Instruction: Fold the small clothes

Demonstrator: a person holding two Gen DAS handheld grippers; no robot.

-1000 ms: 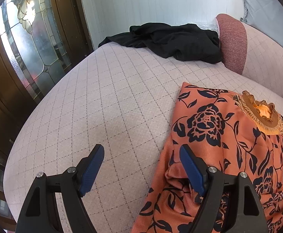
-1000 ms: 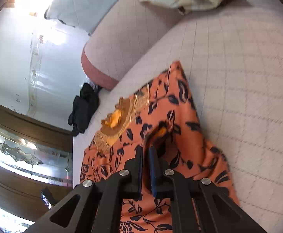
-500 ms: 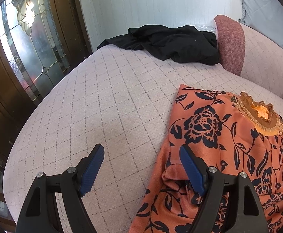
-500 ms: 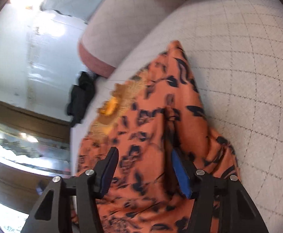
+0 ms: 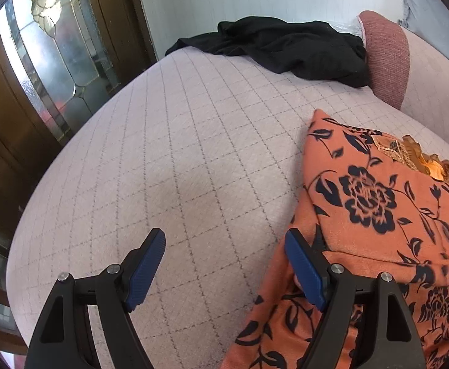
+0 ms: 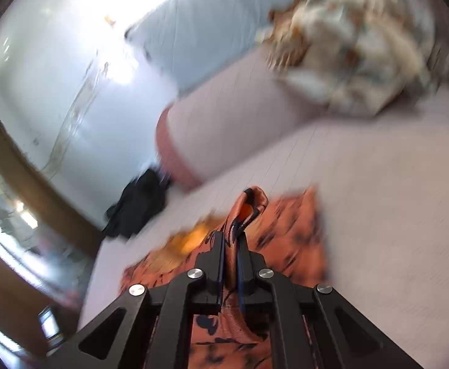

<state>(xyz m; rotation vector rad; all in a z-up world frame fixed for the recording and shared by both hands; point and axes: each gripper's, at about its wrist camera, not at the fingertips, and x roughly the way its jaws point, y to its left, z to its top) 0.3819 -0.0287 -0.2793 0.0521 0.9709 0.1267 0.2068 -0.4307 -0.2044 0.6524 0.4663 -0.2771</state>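
Note:
An orange garment with dark blue flowers (image 5: 378, 203) lies on the pale quilted bed (image 5: 193, 153), with a gold embroidered neckline (image 5: 421, 156) at the right. My left gripper (image 5: 224, 264) is open and empty, low over the bed, its right finger at the garment's left edge. My right gripper (image 6: 231, 246) is shut on a fold of the orange garment (image 6: 249, 206) and holds it lifted above the rest of the cloth (image 6: 289, 240). The right wrist view is motion-blurred.
A black garment (image 5: 289, 46) lies crumpled at the far end of the bed beside a pink-edged bolster (image 5: 387, 58). A patterned cloth pile (image 6: 353, 40) sits on the bolster. A wooden door with leaded glass (image 5: 49, 61) stands at the left.
My right gripper opened half a second ago, then shut on a fold of the orange garment and lifted it. A fold of the garment now lies over its left part.

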